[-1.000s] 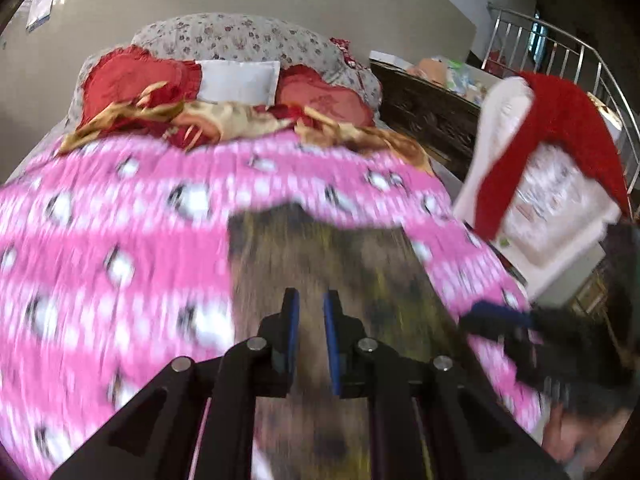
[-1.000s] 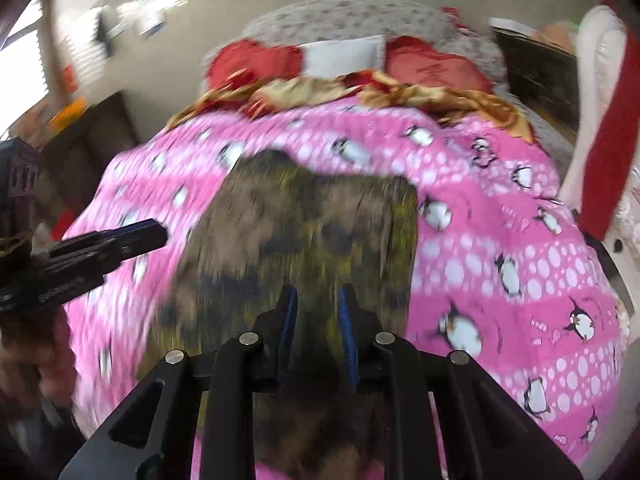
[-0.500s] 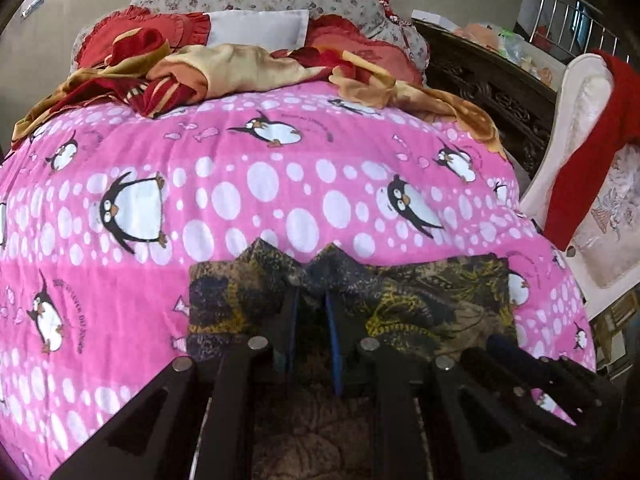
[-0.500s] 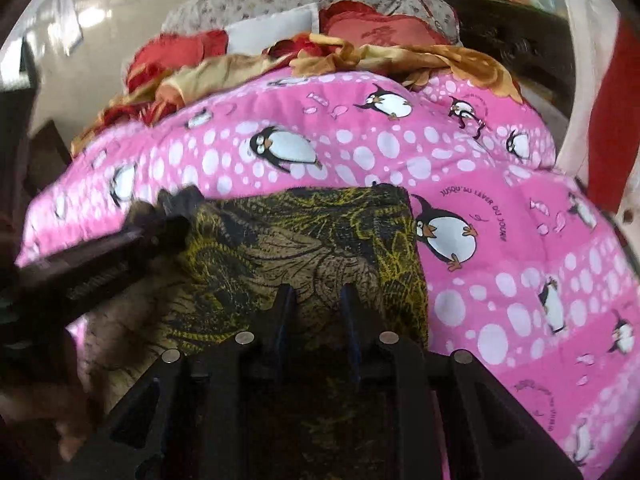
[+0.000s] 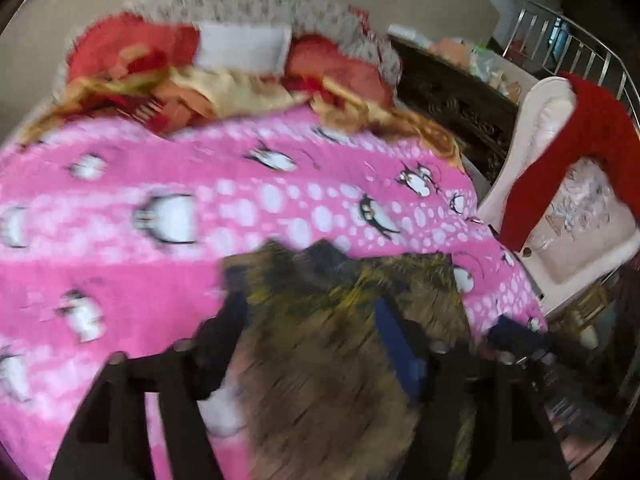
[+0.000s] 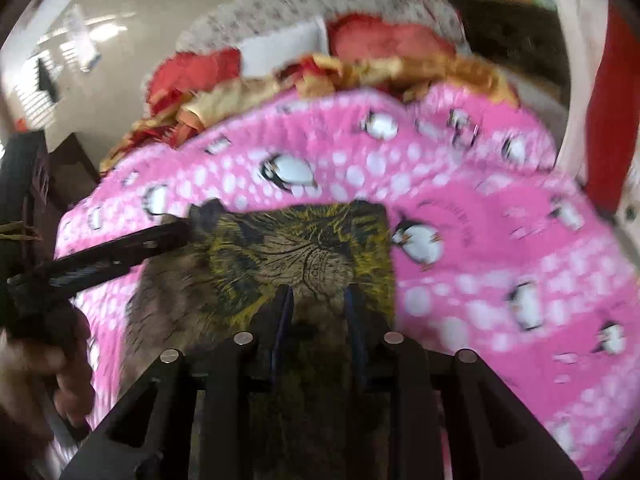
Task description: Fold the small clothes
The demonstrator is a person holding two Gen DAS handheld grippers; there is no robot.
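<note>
At the left of the bed, the left tongs [image 5: 312,344] are opening and now stand wide; half a second ago they were pinched on the dark patterned garment [image 6: 304,256], which now lies loose between their fingers on the pink penguin blanket [image 6: 500,264]. Toward the right, the right tongs [image 6: 318,312] are opening too, still narrow, with the near edge of the cloth between the pads; whether they still press on it I cannot tell. Both have come down to the bed, so this fold looks laid and let go. Far off lie red pillows [image 5: 132,48]; a chair [image 5: 560,184] stands right.
</note>
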